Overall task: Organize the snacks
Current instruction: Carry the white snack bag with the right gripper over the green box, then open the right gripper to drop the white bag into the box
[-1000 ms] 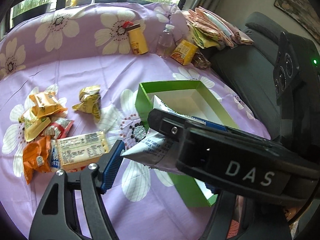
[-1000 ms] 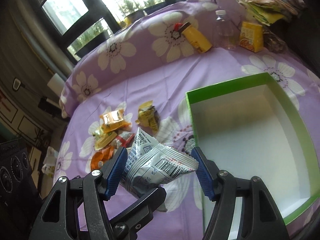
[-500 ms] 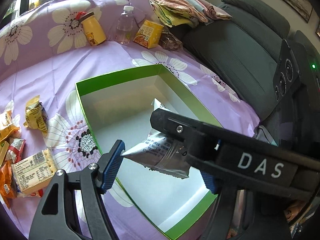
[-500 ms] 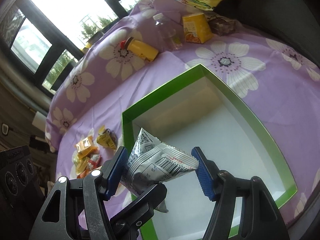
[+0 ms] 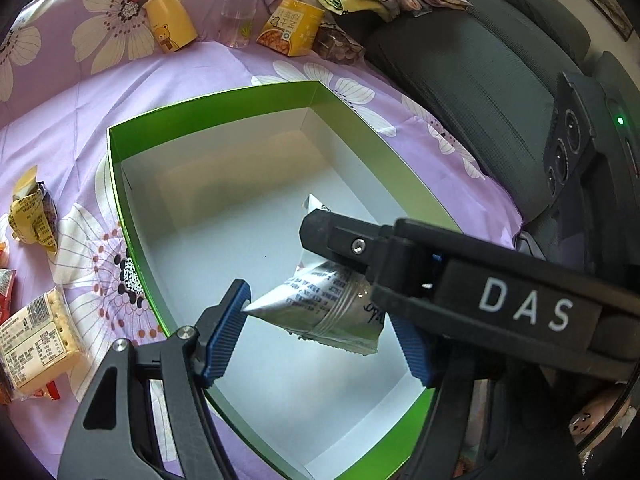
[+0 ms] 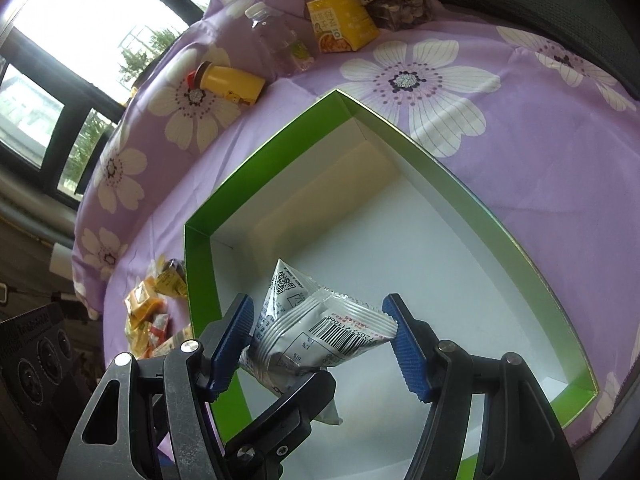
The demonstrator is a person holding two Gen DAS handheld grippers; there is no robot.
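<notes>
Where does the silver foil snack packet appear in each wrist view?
Left wrist: silver foil snack packet at lower centre, over the box floor.
Right wrist: packet at lower centre, between the blue fingers.
Shared landmark: green-walled open cardboard box.

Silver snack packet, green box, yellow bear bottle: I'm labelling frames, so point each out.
silver snack packet (image 6: 320,340), right wrist view, on its barcode face
green box (image 5: 224,106), left wrist view, on its far wall
yellow bear bottle (image 5: 170,28), left wrist view, on its body

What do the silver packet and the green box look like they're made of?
Silver packet: apparently metallised plastic film, glossy, creased, with crimped seams and a printed barcode. Green box: probably thin coated card, with folded corners, slightly shiny green walls and a matte white floor.
</notes>
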